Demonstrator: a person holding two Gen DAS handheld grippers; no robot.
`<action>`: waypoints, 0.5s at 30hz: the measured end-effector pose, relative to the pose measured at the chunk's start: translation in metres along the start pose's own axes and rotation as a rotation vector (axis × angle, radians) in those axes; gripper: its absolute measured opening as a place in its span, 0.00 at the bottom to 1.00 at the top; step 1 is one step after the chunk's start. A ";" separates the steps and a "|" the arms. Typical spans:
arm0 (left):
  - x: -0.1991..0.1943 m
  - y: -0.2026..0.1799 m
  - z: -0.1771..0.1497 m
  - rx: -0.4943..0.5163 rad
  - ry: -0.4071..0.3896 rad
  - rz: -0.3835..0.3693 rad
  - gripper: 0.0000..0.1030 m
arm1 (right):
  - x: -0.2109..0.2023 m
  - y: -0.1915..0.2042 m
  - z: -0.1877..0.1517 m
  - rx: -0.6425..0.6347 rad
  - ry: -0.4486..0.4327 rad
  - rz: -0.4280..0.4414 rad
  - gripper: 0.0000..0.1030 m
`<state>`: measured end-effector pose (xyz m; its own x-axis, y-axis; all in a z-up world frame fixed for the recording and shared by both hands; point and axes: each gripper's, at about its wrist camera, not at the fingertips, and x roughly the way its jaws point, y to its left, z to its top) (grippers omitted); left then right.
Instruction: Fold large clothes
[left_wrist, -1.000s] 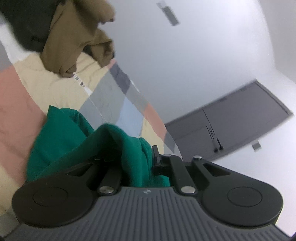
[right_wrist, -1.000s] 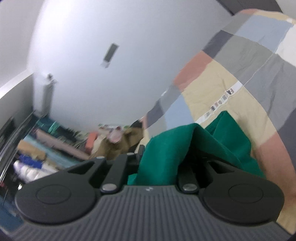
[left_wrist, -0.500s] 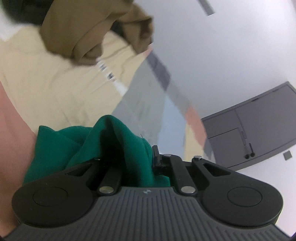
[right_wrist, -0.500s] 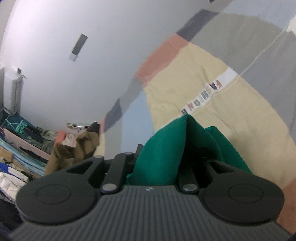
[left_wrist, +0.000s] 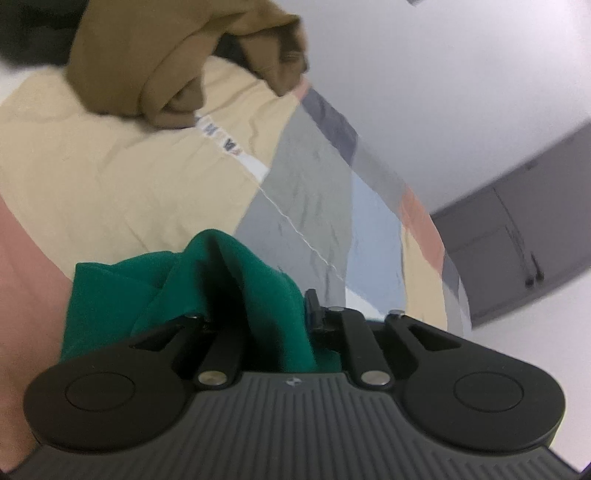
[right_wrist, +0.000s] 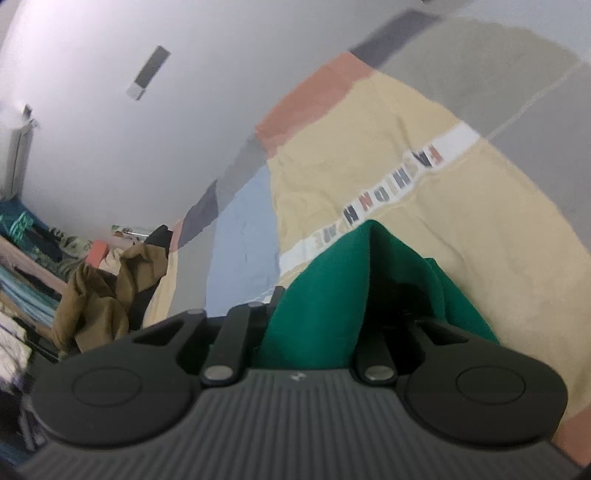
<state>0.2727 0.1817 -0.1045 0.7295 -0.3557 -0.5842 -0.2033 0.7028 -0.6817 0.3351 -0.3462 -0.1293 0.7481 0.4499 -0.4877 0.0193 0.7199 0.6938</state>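
Observation:
A green garment (left_wrist: 110, 295) lies bunched on the patchwork bedspread (left_wrist: 110, 184). One fold rises in a peak between the jaws of my left gripper (left_wrist: 258, 302), which are opening with the cloth still caught there. In the right wrist view another peak of the green garment (right_wrist: 454, 295) stands between the jaws of my right gripper (right_wrist: 332, 295), which are also opening. The cloth hides both grippers' fingertips. Both grippers sit low, close to the bedspread (right_wrist: 369, 129).
A crumpled brown garment (left_wrist: 147, 55) lies further back on the bed, also visible at the bed's edge as a brown heap (right_wrist: 96, 295). A grey cabinet (left_wrist: 517, 240) stands against the white wall. Cluttered shelves (right_wrist: 22, 258) lie beyond the bed's edge.
Both grippers have come down and forward with the green cloth, so the bedspread now fills more of each view. The left jaws stand slightly wider than before.

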 end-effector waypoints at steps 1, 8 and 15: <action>-0.005 -0.004 0.000 0.023 0.010 0.001 0.50 | -0.003 0.003 -0.002 -0.024 -0.010 -0.006 0.25; -0.078 -0.030 -0.023 0.153 -0.106 -0.003 0.66 | -0.063 0.030 -0.020 -0.129 -0.077 0.002 0.66; -0.141 -0.056 -0.070 0.303 -0.177 0.023 0.68 | -0.120 0.074 -0.055 -0.303 -0.108 0.062 0.66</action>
<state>0.1359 0.1490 -0.0149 0.8341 -0.2444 -0.4945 -0.0370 0.8697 -0.4922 0.2106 -0.3182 -0.0488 0.8082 0.4507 -0.3792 -0.2143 0.8247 0.5234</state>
